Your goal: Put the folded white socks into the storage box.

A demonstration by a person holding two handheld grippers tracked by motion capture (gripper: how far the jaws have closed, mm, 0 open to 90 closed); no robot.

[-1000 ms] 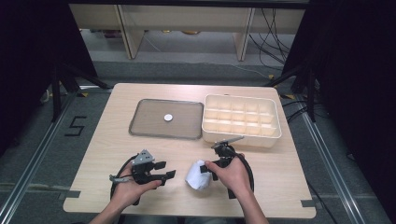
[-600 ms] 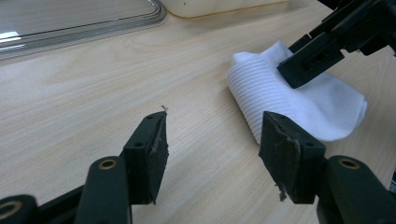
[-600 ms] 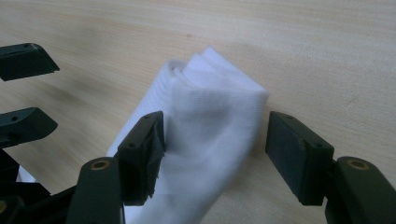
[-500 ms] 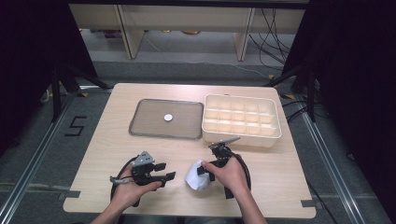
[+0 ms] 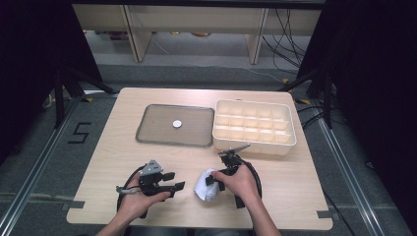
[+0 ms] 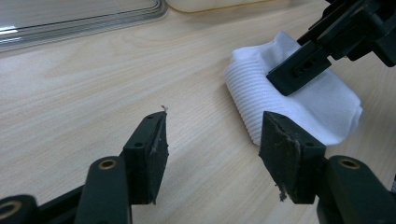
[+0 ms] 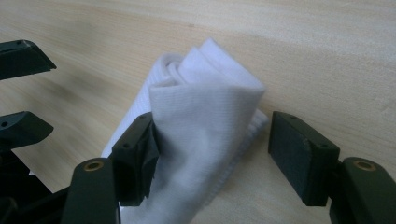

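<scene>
Wooden table seen from above, with a person's two forearms coming in from the six o'clock edge, each hand holding a black gripper. A folded white cloth lies on the wood near the six o'clock edge, just right of centre. The right gripper is at the cloth, its jaws apart: in the right gripper view one jaw presses against a raised fold of the cloth while the other stands clear of it. The left gripper sits at about nine o'clock from the cloth, close beside it but not touching, its jaws also spread wide over bare wood. Farther back, toward twelve o'clock, lie a grey tray with a small white disc on it and, to its right, a cream compartment box.
</scene>
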